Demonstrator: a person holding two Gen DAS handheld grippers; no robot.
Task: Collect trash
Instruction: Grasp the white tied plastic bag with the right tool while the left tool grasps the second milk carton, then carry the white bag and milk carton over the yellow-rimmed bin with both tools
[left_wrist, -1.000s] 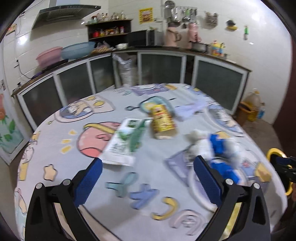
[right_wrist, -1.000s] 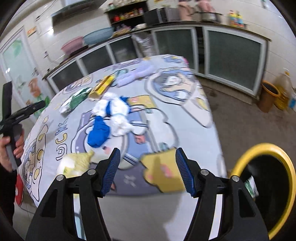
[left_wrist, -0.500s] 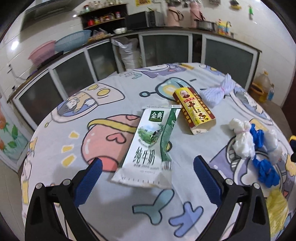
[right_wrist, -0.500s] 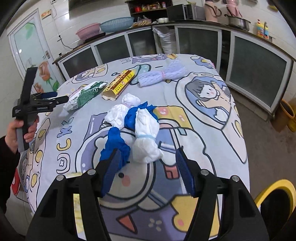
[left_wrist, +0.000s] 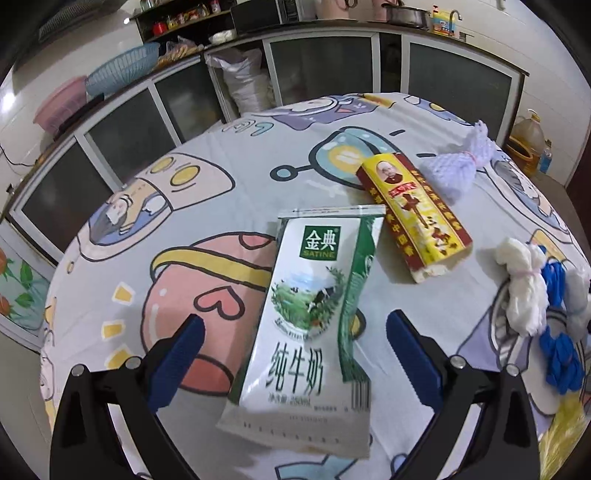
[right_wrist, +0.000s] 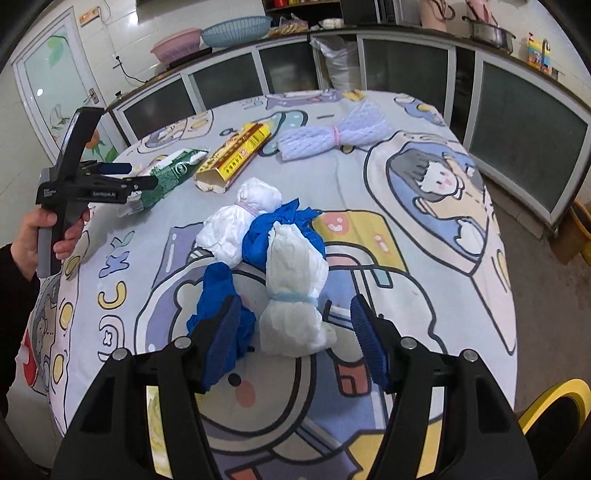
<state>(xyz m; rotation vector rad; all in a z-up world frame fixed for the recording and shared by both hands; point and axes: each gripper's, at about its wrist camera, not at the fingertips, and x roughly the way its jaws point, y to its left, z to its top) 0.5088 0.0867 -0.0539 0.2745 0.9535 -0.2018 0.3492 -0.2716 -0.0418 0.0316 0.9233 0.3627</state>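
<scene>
Now, line by line:
Left claw (left_wrist: 291, 332): jaws wide, holding nothing; the milk carton (left_wrist: 314, 314) lies flat on the tabletop (left_wrist: 229, 206) between its blue pads, filling the lower centre of the left view. A second ago the carton sat small in mid-frame, well beyond the pads, so this claw has come forward and down over it.
Right claw (right_wrist: 295, 325): jaws part open, closed on nothing; the white tied bundle (right_wrist: 293, 291) stands between the pads in the lower centre of the right view, and the left pad overlaps the blue bundle (right_wrist: 221, 295). A second ago only bare cloth and the table edge lay between these pads.
Yellow-red box (left_wrist: 413, 214): right of centre in the left view, just beside the carton's top corner.
Mesh wrap (left_wrist: 458, 166): upper right, beyond the box.
Yellow bin (right_wrist: 554, 417): now only a sliver at the lower right corner of the right view; earlier far more showed.
Hand (right_wrist: 40, 236): left edge of the right view, gripping the left claw's handle.
</scene>
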